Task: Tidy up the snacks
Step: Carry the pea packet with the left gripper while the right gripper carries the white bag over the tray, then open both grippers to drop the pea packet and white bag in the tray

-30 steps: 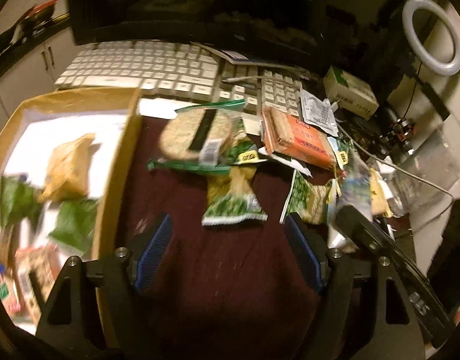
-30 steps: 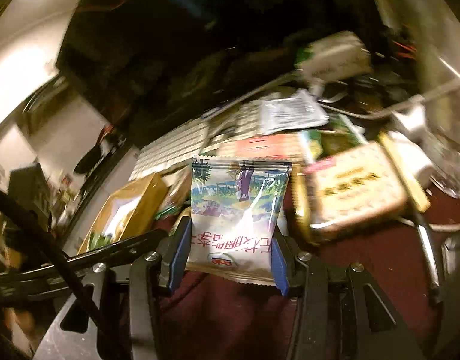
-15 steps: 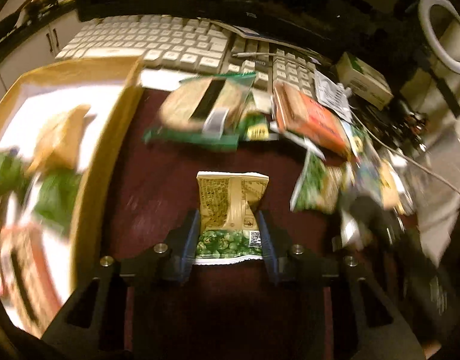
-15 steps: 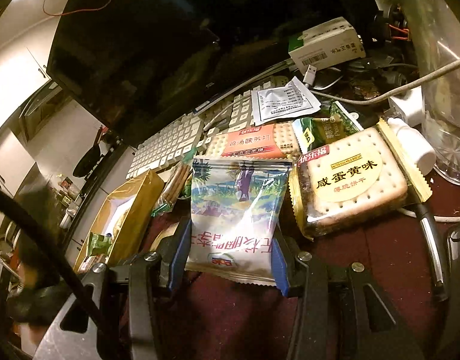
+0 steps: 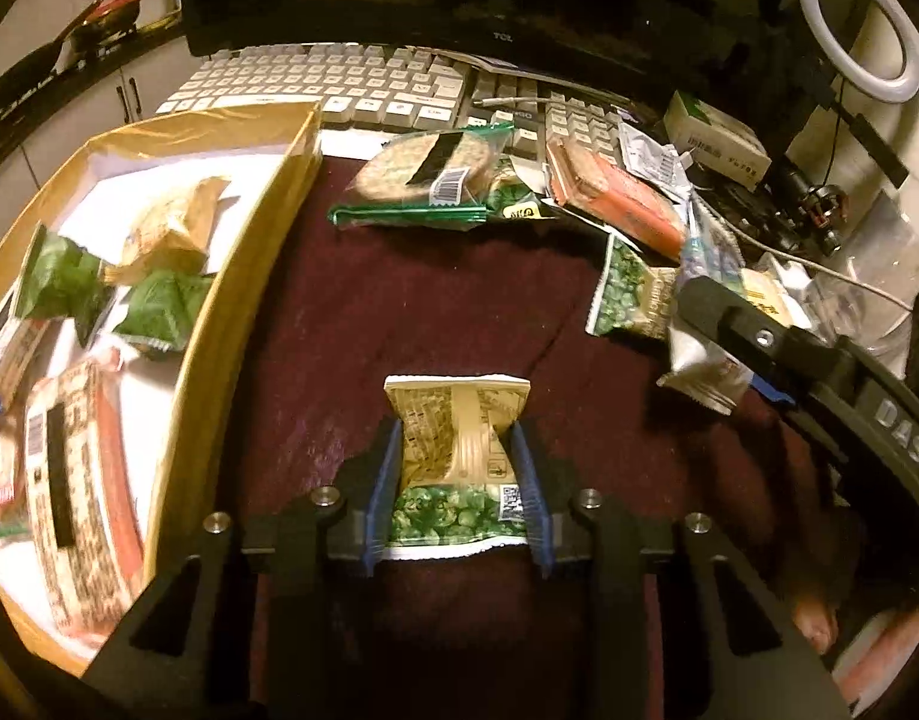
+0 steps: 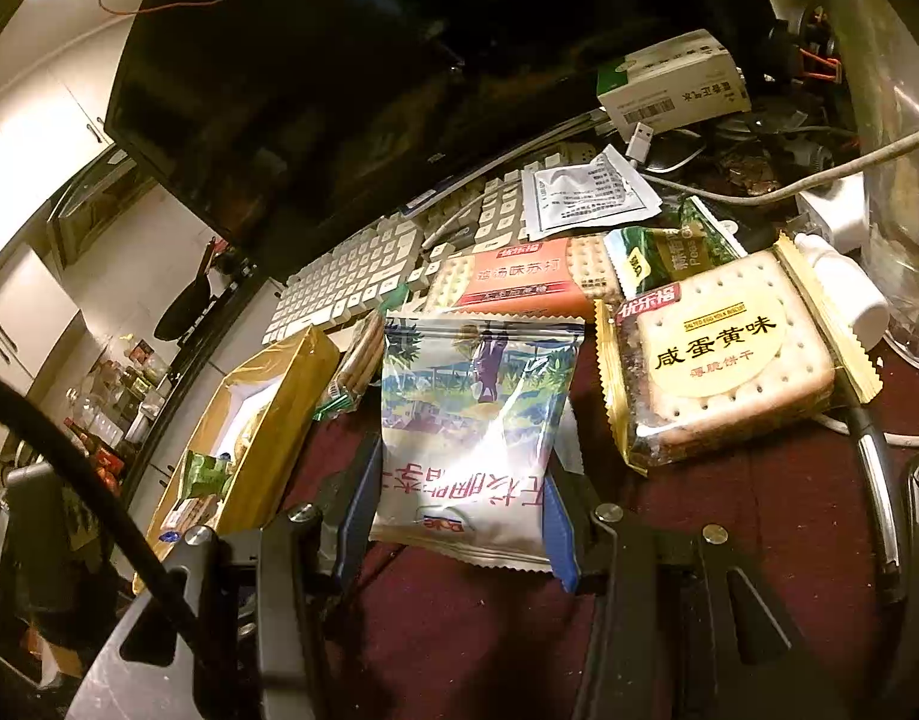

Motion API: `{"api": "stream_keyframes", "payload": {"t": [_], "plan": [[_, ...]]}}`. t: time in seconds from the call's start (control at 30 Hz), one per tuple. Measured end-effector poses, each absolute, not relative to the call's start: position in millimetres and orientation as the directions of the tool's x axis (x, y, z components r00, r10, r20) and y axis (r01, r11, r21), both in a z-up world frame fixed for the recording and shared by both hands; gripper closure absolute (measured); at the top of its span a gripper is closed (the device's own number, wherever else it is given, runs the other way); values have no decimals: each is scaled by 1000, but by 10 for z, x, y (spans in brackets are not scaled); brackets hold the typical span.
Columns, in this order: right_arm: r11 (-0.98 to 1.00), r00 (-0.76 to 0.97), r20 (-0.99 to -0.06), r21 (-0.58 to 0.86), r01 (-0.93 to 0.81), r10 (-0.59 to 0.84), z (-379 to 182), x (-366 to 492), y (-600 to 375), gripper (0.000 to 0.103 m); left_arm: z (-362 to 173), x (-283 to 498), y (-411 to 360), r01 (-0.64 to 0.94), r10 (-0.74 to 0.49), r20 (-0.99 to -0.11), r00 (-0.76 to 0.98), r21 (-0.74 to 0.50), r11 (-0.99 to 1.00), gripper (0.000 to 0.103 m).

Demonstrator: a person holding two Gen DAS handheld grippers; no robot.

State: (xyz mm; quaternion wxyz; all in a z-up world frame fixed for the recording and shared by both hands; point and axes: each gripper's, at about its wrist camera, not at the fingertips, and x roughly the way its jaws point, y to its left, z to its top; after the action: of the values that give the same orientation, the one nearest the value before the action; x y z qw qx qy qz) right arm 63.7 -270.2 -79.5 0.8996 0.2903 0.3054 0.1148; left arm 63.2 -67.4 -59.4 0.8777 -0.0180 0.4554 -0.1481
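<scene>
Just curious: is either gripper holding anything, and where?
Left gripper pinches the green pea packet by its side edges; right gripper clamps the white-blue packet likewise.

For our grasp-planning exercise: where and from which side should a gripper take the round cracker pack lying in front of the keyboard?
Grip the round cracker pack across its crimped green seam nearest the camera. Come from the open cloth side: the keyboard blocks the far side, and other packets crowd its right.
</scene>
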Motion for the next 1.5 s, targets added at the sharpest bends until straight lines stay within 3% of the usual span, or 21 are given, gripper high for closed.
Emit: {"api": "stream_keyframes", "payload": {"t": [0.23, 0.33, 0.57, 0.73, 0.87, 1.03, 1.23, 1.5], "plan": [[813, 788, -424, 560, -160, 447, -684, 557, -2545, 55, -120, 235, -189, 256, -383, -683, 622, -285, 924, 66], [815, 773, -413, 537, -220, 481, -635, 551, -2435, 55, 7, 137, 65, 223, -366, -651, 665, -295, 929, 65], [845, 751, -491, 508, -165, 442, -637, 643, -2340, 55, 114, 137, 684, 112, -334, -625, 706, -368, 923, 66], [829, 671, -515, 478, -291, 533, -300, 725, -1761, 55, 244, 192, 1260, 45, -330, -576, 748, -452, 891, 65], [826, 617, -552, 422, -374, 561, -40, 949, -1247, 55, 281, 458, 1686, -21, -284, -589, 756, -456, 890, 65], [870, 603, -629, 319, -375, 491, 81, 1635, -785, 55, 295, 985, 1856, -24, -302, -638, 709, -449, 893, 65], [915, 591, -713, 188, -357, 377, -115, 2231, -482, 55, 239, 1718, 1838, -47, -231, -727, 646, -340, 939, 65], [917, 545, -767, 137, -376, 338, -301, 2463, -287, 55, -206, 2362, 1637, -68, -155, -841, 518, -221, 973, 65]]}}
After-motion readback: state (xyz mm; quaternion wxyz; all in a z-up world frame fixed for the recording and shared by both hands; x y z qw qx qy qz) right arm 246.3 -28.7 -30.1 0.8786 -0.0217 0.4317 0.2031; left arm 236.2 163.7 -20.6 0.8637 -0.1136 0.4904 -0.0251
